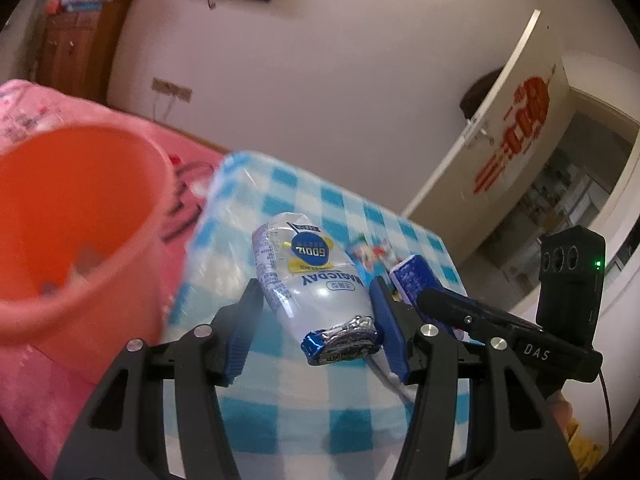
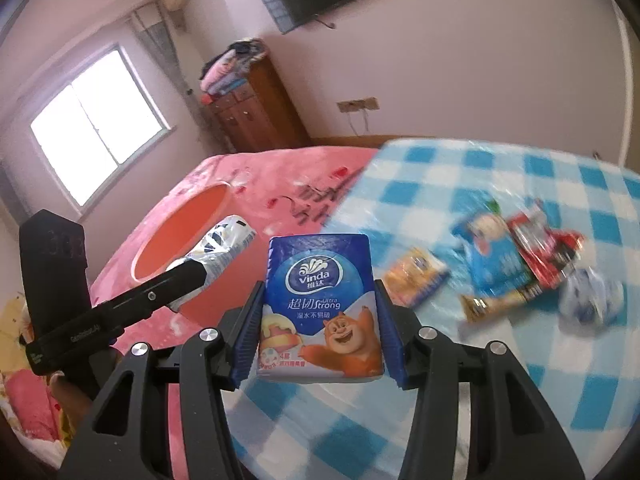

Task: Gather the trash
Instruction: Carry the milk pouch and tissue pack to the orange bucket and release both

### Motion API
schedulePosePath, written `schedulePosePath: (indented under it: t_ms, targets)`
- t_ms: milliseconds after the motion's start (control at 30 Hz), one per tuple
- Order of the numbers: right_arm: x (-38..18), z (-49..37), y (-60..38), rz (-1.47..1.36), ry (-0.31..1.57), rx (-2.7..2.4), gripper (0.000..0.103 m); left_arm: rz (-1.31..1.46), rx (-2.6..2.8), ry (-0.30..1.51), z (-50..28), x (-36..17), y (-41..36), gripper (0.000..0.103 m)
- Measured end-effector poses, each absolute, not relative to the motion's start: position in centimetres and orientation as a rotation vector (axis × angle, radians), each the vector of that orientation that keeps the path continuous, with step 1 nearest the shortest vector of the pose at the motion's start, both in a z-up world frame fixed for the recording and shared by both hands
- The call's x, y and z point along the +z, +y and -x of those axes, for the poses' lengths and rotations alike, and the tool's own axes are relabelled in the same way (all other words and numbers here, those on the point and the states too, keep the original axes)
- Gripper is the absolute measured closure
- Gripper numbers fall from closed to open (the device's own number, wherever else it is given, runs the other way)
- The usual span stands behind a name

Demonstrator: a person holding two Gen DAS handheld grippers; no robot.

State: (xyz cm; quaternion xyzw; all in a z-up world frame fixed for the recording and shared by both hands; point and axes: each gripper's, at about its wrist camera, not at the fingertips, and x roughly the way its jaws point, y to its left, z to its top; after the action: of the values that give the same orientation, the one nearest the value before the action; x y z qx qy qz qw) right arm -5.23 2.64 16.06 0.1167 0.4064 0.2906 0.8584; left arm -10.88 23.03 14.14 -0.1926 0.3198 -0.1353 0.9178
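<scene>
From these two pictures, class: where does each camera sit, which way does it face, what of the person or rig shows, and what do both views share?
Left wrist: on the left gripper, facing down its jaws at the held yoghurt pouch and orange bucket; the right gripper shows.
Right wrist: on the right gripper, facing its tissue pack and checked tablecloth; the left gripper shows.
Shared: pouch, pack, bucket, cloth.

My left tongs (image 1: 316, 312) are clamped on a white bottle (image 1: 308, 280), tilted downward. My right tongs (image 2: 318, 320) grip a tissue pack (image 2: 320, 304) by its sides, tilted downward too.
</scene>
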Motion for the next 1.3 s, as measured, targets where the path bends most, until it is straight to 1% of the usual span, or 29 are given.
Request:
schedulePosePath:
  t_ms: [233,433,667,967,1000,1033,1067,1100,1133,1167,1200,1300]
  targets:
    - [19.8,2.5,8.4,-0.198,0.809,0.726,0.05,0.365,-0.108,0.584,11.4,17.1,28.2,0.047]
    - [21.6,0.7,15.0,-0.136,0.79,0.834,0.05,0.328,0.054,0.569,11.4,17.7,32.5,0.047]
    - [21.7,-0.8,21.0,-0.107,0.801,0.907,0.05,0.307,0.193,0.587,11.0,16.8,36.2,0.047]
    - [19.6,-2.0,25.3,-0.086,0.868,0.922,0.049,0.279,0.262,0.614,10.4,15.3,37.8,0.047]
    - [19.3,-2.0,25.4,-0.082,0.876,0.913,0.045,0.278,0.268,0.615,10.3,15.2,37.9,0.045]
    - [19.0,-2.1,25.3,-0.091,0.886,0.905,0.039,0.273,0.28,0.619,10.3,15.1,38.0,0.042]
    - [18.8,-2.1,25.1,-0.107,0.887,0.903,0.026,0.269,0.292,0.622,10.1,15.0,38.0,0.031]
    - [18.8,-2.1,24.7,-0.129,0.881,0.901,0.021,0.266,0.304,0.622,10.4,15.1,37.6,0.019]
    - [18.8,-2.0,24.3,-0.137,0.874,0.894,0.02,0.259,0.325,0.617,10.5,15.2,37.6,0.016]
    - [19.1,-1.9,23.9,-0.134,0.858,0.874,0.017,0.253,0.333,0.613,10.4,15.2,37.7,0.015]
    - [19.4,-1.7,23.4,-0.123,0.836,0.845,0.013,0.241,0.339,0.611,10.4,15.3,37.7,0.014]
    - [20.0,-1.2,21.9,-0.109,0.788,0.791,0.012,0.231,0.35,0.611,10.5,15.6,37.4,0.013]
